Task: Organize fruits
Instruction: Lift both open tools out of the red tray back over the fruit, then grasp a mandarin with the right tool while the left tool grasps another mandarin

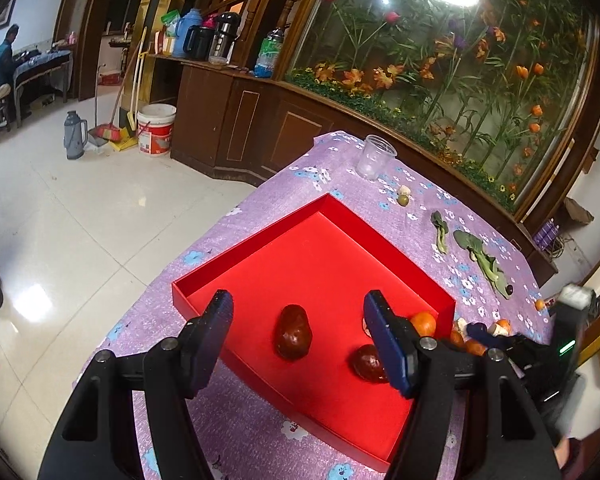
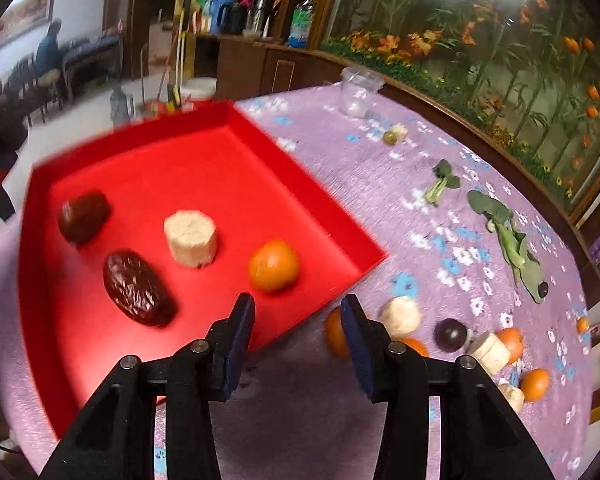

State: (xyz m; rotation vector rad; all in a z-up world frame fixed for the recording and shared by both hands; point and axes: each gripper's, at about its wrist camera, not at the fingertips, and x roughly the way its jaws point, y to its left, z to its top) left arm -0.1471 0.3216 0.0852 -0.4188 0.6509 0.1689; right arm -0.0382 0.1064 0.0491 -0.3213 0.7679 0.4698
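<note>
Both grippers, left [image 1: 298,322] and right [image 2: 298,322], with jaws wide apart and holding nothing, tray [image 2: 312,194] at frame left already carrying dates [image 2: 138,288], an orange [image 2: 274,266] and a pale chunk [image 2: 190,238], loose fruit [image 2: 448,334] lower right on the surface, likely to roll off if nudged.

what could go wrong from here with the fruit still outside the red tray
1. The right gripper is open over the tray's near wall; reaching for the orange beside it might knock that wall.
2. The loose pieces crowd together: a dark plum touches a pale chunk, so closing on one could push others.
3. A small orange sits near the table edge and might roll off.
</note>
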